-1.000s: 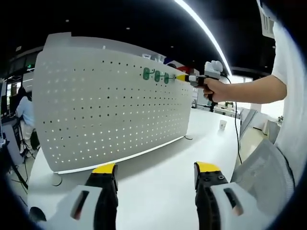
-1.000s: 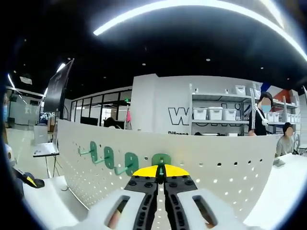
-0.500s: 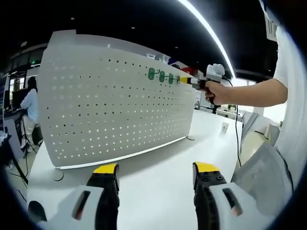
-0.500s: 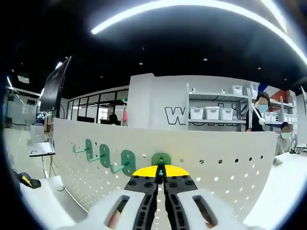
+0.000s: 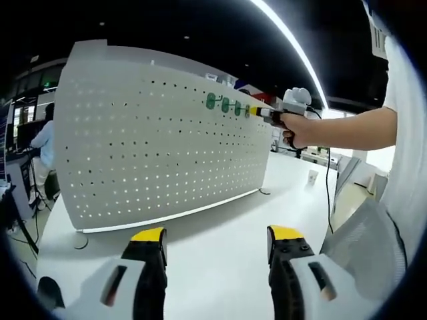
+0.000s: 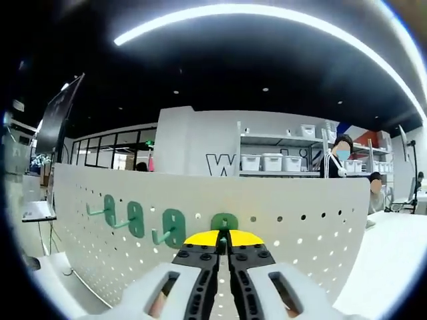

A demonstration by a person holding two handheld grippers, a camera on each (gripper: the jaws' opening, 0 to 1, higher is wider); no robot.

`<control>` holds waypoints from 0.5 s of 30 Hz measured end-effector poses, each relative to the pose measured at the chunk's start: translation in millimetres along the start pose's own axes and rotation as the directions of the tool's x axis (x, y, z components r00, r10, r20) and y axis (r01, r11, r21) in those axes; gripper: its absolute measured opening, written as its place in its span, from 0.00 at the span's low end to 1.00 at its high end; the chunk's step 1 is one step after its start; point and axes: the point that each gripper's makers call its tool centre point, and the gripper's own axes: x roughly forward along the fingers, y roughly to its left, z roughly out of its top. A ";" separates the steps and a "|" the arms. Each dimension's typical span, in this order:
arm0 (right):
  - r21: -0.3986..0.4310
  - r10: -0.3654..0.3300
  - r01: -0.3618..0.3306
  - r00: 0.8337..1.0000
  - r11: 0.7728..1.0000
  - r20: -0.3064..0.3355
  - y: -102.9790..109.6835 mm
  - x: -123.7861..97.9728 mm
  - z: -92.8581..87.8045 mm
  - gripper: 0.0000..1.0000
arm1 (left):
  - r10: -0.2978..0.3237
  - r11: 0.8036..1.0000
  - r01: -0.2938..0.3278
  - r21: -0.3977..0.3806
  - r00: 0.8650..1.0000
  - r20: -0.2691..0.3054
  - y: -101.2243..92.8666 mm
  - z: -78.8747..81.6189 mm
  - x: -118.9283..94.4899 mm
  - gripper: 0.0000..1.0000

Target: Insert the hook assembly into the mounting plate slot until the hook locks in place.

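Observation:
A white perforated mounting plate [image 5: 147, 147] stands upright on the table. Three green hooks [image 5: 225, 105] hang in a row near its top edge. In the left gripper view my right gripper [image 5: 256, 112], held by a hand, meets the plate just right of that row. In the right gripper view my right gripper [image 6: 223, 235] is shut on a fourth green hook [image 6: 225, 221], whose backing sits against the plate [image 6: 300, 220] beside the other hooks [image 6: 173, 227]. My left gripper [image 5: 217, 235] hovers open over the table, holding nothing.
The white table [image 5: 220, 220] runs in front of the plate, with a small white object [image 5: 310, 175] far right. The person's arm [image 5: 347, 127] and a cable [image 5: 329, 180] cross the right side. Behind the plate are shelves with bins [image 6: 270, 161] and two people [image 6: 337, 160].
My right gripper has pushed slightly closer to the plate with the hook still held. The left gripper view has shifted a little; the left gripper stays open.

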 end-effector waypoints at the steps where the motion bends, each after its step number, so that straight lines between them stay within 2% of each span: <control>1: 0.002 0.001 -0.001 1.000 1.000 0.001 -0.1 -0.1 0.1 0.02 | 0.000 1.000 0.000 0.001 1.000 0.001 -0.2 0.3 -0.1 0.63; 5: 0.027 0.027 -0.027 1.000 0.999 -0.001 -1.1 0.6 -0.3 0.03 | -0.009 1.000 0.009 -0.003 1.000 -0.004 -2.2 -1.2 0.3 0.64; 12: 0.046 0.030 -0.030 1.000 0.998 0.005 -0.3 -0.9 -0.2 0.03 | -0.014 1.000 0.014 0.003 1.000 -0.004 -3.9 -0.8 0.8 0.64; 13: 0.066 0.035 -0.035 0.999 0.997 0.008 -0.6 -1.1 0.2 0.03 | -0.014 1.000 0.014 0.004 1.000 -0.004 -3.6 -0.6 0.7 0.64; 14: 0.134 0.045 -0.047 0.999 0.990 0.017 0.5 -1.5 0.4 0.04 | -0.013 1.000 0.013 0.005 1.000 -0.006 -3.1 -0.8 0.6 0.64; 15: 0.132 0.052 -0.054 0.998 0.990 0.018 -1.8 -2.3 0.1 0.04 | -0.009 1.000 0.009 0.011 1.000 -0.010 -2.2 -1.2 0.3 0.64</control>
